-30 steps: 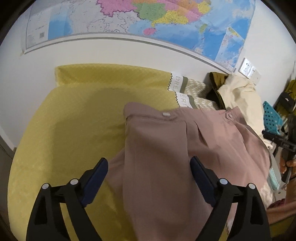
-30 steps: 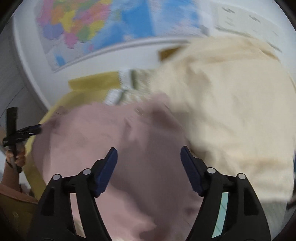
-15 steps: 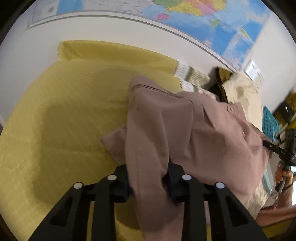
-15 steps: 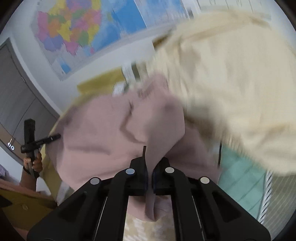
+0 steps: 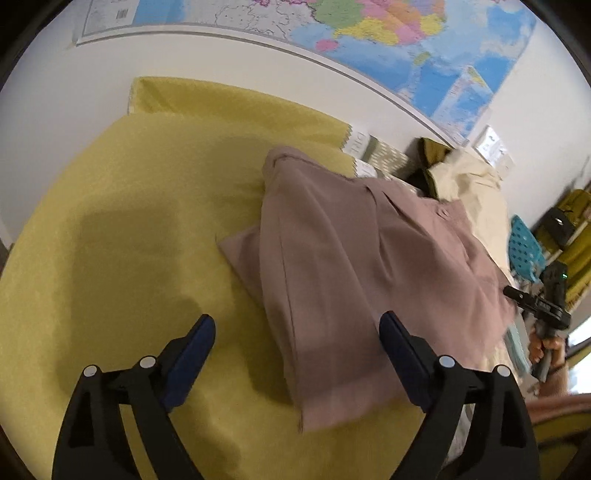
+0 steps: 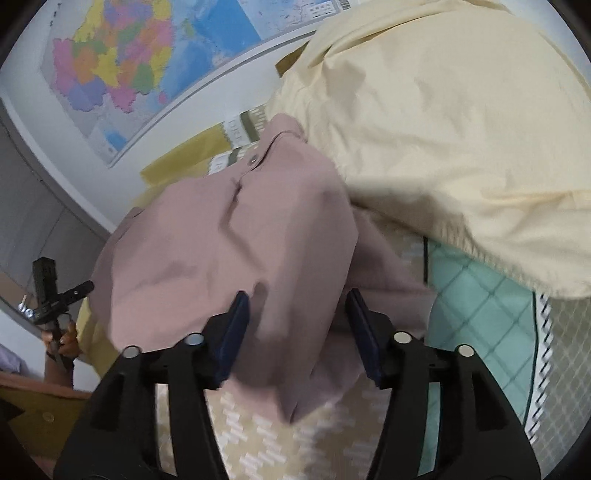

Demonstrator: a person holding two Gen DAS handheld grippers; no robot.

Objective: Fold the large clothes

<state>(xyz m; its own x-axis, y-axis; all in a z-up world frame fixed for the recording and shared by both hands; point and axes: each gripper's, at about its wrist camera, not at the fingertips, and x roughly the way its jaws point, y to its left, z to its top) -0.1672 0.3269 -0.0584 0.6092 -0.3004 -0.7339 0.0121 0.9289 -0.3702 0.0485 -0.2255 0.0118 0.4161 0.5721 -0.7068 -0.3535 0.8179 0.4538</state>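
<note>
left gripper (image 5: 295, 350): jaws standing wide apart, gripping nothing; hovering over the near end of the pink garment, whose folded edge is lying between the two blue pads without touching either.
right gripper (image 6: 299, 332): jaws also standing open, holding nothing; pink cloth is bunching up in the gap between the pads, contact with them unclear.
pink garment (image 5: 332, 266): lying on the bed in a long folded strip, collar end pointing toward the wall, a button showing near the far right; a lower layer is sticking out on its left side. In the right wrist view (image 6: 229, 251) it is sitting rumpled, partly tucked under the cream garment.
cream garment (image 6: 443, 129): piling up to the right of the pink one, overlapping its top edge.
yellow bedspread (image 5: 129, 221): covering the bed under the pink garment, with gripper shadows falling on it.
green quilted blanket (image 6: 480, 306): showing under the cream garment's lower edge.
wall map (image 5: 369, 33): hanging on the white wall behind the bed.
teal basket (image 5: 526, 247): sitting at the far right, past the clothes.
</note>
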